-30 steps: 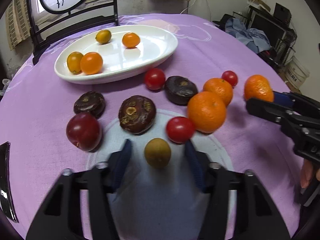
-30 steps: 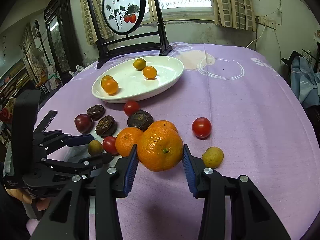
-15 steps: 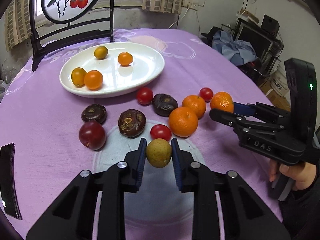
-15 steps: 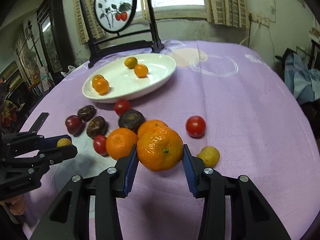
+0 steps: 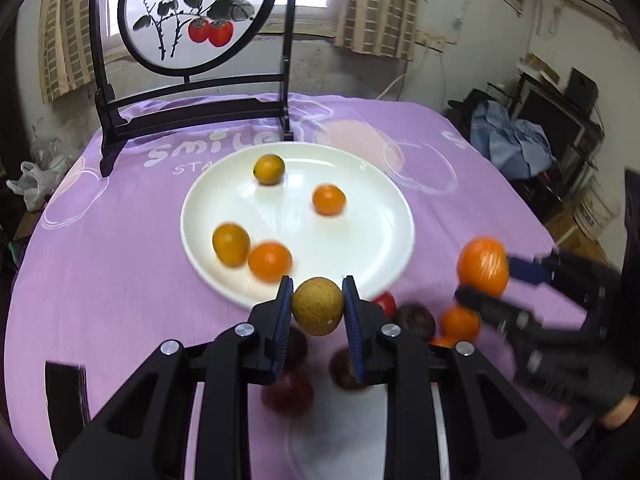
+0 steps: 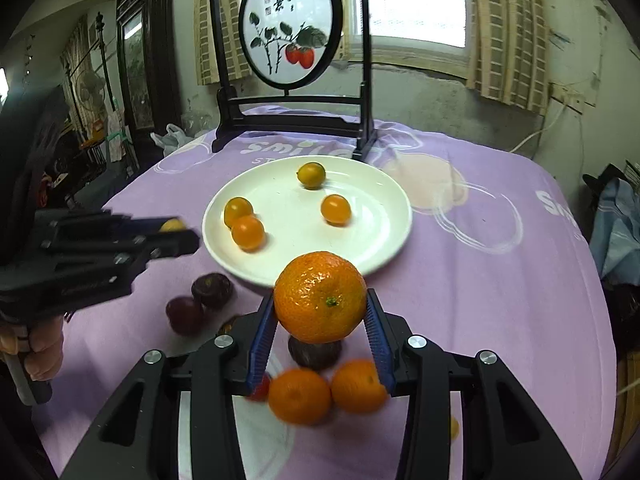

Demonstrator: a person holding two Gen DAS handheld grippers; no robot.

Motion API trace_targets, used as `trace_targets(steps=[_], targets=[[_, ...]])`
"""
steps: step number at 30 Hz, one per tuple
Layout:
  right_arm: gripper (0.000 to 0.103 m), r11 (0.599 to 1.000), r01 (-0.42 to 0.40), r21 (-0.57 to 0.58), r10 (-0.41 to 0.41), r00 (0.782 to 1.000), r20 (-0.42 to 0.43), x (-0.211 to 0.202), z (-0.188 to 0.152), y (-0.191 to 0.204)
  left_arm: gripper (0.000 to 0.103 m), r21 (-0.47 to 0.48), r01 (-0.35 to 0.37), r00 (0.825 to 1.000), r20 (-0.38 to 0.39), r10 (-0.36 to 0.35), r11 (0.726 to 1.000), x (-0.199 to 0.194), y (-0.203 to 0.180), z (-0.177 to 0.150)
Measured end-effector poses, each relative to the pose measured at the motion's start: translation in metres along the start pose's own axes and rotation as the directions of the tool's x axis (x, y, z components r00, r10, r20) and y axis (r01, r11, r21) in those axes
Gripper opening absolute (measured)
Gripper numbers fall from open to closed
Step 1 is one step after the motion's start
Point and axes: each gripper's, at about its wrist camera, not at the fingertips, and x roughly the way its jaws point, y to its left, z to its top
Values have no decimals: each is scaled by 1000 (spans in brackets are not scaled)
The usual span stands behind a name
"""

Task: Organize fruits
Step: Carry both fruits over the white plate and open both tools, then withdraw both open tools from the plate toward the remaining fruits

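My left gripper (image 5: 317, 286) is shut on a small yellow-green fruit (image 5: 316, 314) and holds it in the air over the near rim of the white plate (image 5: 384, 236). Several small orange and yellow fruits lie on that plate. My right gripper (image 6: 319, 299) is shut on a mandarin (image 6: 320, 292), also lifted, just short of the plate (image 6: 376, 216). In the left wrist view the right gripper (image 5: 490, 282) with its mandarin (image 5: 482, 264) hangs to the right. The right wrist view shows the left gripper (image 6: 178, 232) to the left of the plate.
Under the grippers, two mandarins (image 6: 324, 394), dark brown fruits (image 6: 212, 290), a dark red fruit (image 6: 185, 314) and red tomatoes (image 5: 385, 303) lie on the purple cloth (image 5: 100, 280). A black-framed painted screen (image 5: 188, 12) stands behind the plate. A hand (image 6: 42, 350) grips the left tool.
The left gripper shut on the yellow-green fruit and lifted it toward the plate. The right gripper carried its mandarin up and toward the plate too.
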Motion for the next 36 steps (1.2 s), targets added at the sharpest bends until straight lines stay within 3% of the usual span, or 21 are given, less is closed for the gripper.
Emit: trace_targets(steps=[6,8,12,13,14,15,17,21,25,28,33,36], targets=[[44,996,-65,63,71,994,-84,53,24,1,24,-77,-68,997,-42,65,995,53,22,52],[44,994,-70,86,79,992,-103,65,25,1,24,-118,-95,992,-90,85,988,71,31,56],[45,995,-39,96,53,986,-158,88,29,1,28,-173,-73,992,-117,53,982,94,41,57],[48,993,-45,106,63,984,-164,90,29,0,36,-194,-72,991,-121,49,978,98,43,57],[57,991,-55,121,74,984,-160,91,29,-1,63,-214,-73,991,-126,46,974,101,46,57],[60,989,-63,136,83,986,-145,90,28,-3,77,-229,-70,993,-111,45,971,100,47,57],[62,987,-71,145,91,986,-140,87,25,-5,81,-240,-97,993,-90,78,966,94,47,56],[62,983,-86,161,102,990,-95,63,15,-10,81,-252,-58,997,-70,42,966,73,45,50],[73,980,-102,170,110,993,-37,33,3,-16,89,-239,-62,998,-26,58,969,40,41,35],[73,983,-75,166,79,997,-14,12,-13,-22,90,-211,-115,993,2,118,971,12,35,8],[75,988,-49,143,53,998,-27,-15,-47,-24,96,-135,-152,988,16,156,979,-20,18,-40],[82,993,-25,112,29,999,-34,-25,-67,-21,97,-79,-170,984,34,173,982,-32,5,-61]])
